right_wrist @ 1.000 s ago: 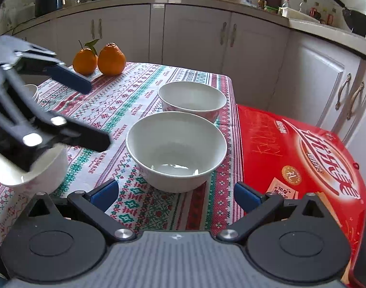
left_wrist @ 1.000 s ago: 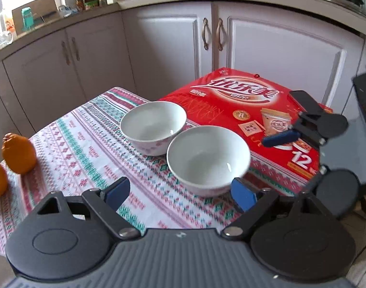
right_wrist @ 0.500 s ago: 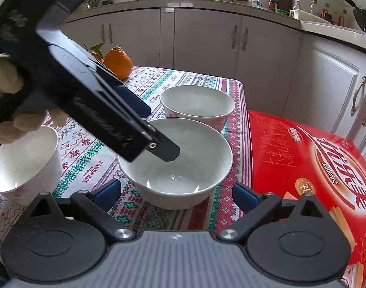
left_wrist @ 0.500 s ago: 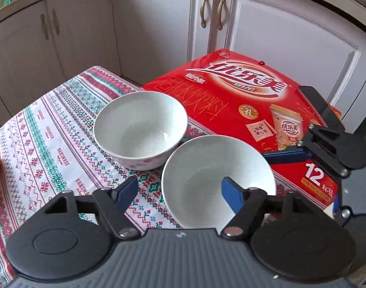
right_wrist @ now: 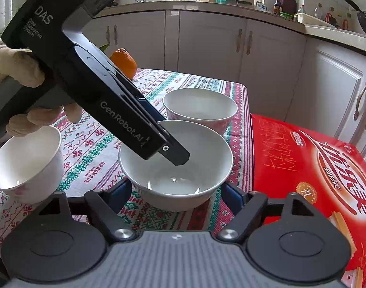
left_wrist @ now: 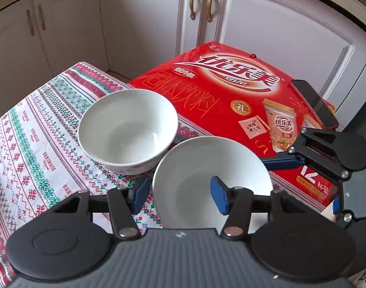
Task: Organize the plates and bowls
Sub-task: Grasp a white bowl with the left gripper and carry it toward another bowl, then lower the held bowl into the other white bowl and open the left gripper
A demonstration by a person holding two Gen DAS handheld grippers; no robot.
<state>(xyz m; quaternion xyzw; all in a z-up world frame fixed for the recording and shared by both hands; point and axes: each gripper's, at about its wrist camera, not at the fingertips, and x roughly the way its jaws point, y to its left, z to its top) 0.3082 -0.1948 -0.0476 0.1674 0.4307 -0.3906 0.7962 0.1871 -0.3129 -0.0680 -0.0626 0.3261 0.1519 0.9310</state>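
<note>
Near white ceramic bowl (right_wrist: 175,168) set on the bench (right_wrist: 91,148), far white ceramic bowl (right_wrist: 199,109) just behind it, small white cup (right_wrist: 26,165) to its left. Red cardboard drink box (right_wrist: 310,168) placed right of both bowls. Round orange fruit (right_wrist: 124,62) located at the bench's far edge.

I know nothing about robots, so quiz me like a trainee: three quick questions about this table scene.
1. True or false: the near bowl sits stacked inside the far bowl.
2. What lies on the red box? A) phone B) spoon C) orange
3. Which hand's tongs have one finger inside the near bowl?
Key: 1 false, they stand side by side; 2 A; 3 the left tongs.
</note>
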